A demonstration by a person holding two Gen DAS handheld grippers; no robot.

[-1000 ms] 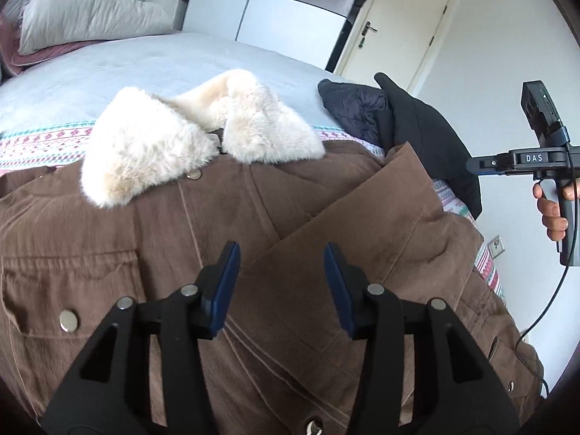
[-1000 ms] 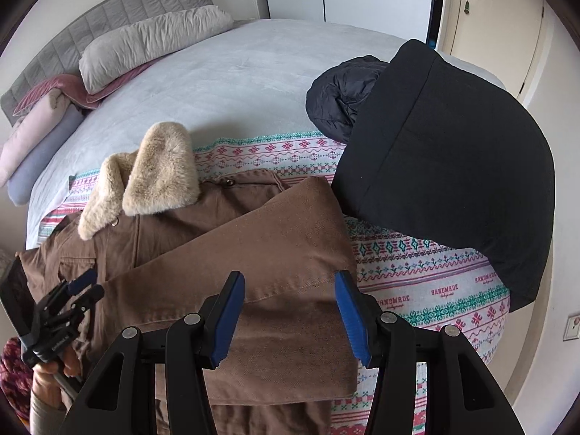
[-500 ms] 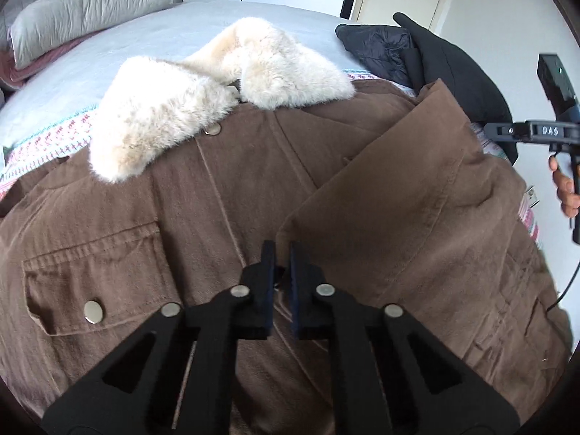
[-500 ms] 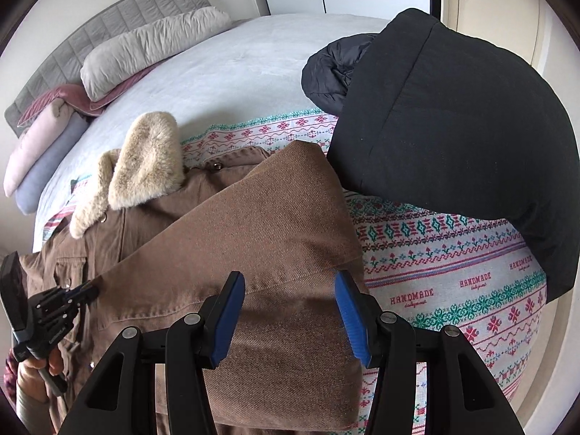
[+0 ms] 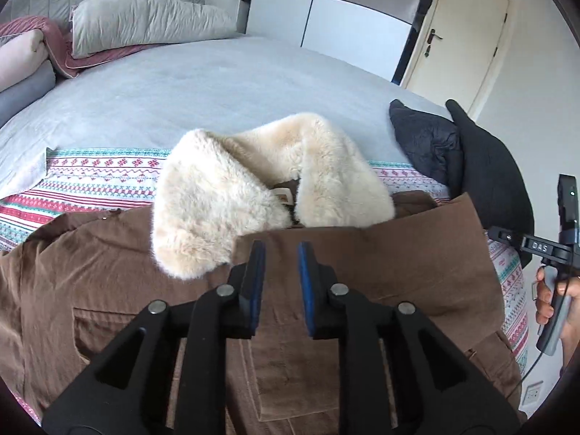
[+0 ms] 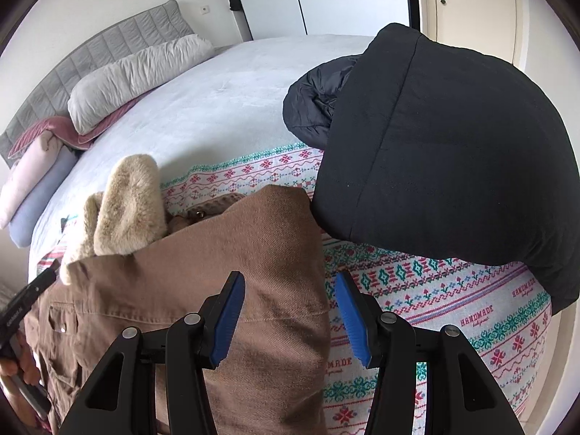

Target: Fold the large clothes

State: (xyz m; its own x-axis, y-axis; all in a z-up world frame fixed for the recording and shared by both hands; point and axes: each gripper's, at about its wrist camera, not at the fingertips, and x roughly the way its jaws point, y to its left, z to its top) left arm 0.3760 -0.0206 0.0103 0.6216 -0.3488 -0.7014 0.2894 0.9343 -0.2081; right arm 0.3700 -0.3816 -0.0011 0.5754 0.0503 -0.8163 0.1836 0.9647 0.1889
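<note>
A brown coat (image 5: 90,272) with a cream fur collar (image 5: 224,195) lies face up on the bed. One sleeve (image 5: 398,253) is folded across its chest, its edge just below the collar. My left gripper (image 5: 281,250) hovers over that sleeve edge. Its jaws are opening, a narrow gap shows, and nothing is pinched between the pads. My right gripper (image 6: 289,279) stands open above the coat's (image 6: 217,253) right edge, holding nothing. The collar (image 6: 130,195) sits to its upper left. A hand holds that right gripper (image 5: 543,246) at the far right of the left wrist view.
A black coat (image 6: 435,145) and a dark puffer jacket (image 6: 315,108) lie on the bed right of the brown coat. A patterned blanket (image 6: 435,308) covers the bed's near end. Pillows (image 5: 145,18) sit by the headboard. A door (image 5: 453,29) and wardrobe stand behind.
The left gripper shut on the sleeve, carried it up toward the collar, and its jaws have now parted off it. The right gripper sank closer to the coat's right edge, still open.
</note>
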